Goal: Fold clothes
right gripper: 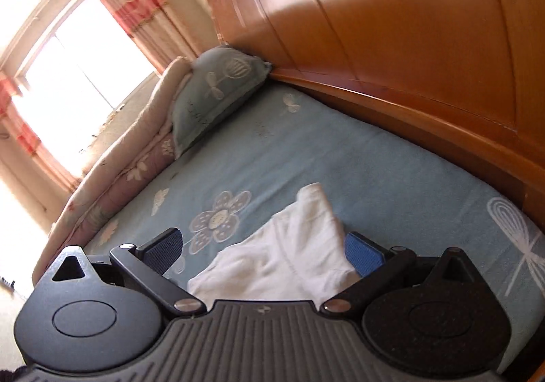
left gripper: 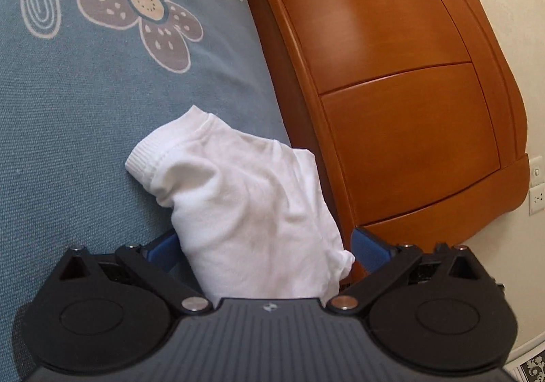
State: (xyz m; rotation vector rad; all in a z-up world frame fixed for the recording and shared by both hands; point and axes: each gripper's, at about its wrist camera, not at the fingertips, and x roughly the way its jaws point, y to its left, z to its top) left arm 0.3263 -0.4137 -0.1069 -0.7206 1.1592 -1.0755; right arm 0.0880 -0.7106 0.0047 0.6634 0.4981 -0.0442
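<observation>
A white garment (left gripper: 238,184) with a ribbed cuff (left gripper: 143,157) lies bunched on the blue-grey flowered bed sheet (left gripper: 85,92), close to the wooden headboard (left gripper: 391,75). My left gripper (left gripper: 265,239) is open, its blue pads (left gripper: 366,249) wide apart on either side of the cloth. In the right wrist view the same white garment (right gripper: 289,256) spreads between the fingers of my right gripper (right gripper: 265,242), which is also open. The cloth touches the right blue pad (right gripper: 364,254) and stays clear of the left one.
The headboard (right gripper: 408,24) runs along the bed's far side. A blue-grey pillow (right gripper: 218,92) and a rolled quilt (right gripper: 129,157) lie at the bed's left end, under a bright window with pink curtains (right gripper: 68,58). Wall sockets (left gripper: 538,198) sit beside the headboard.
</observation>
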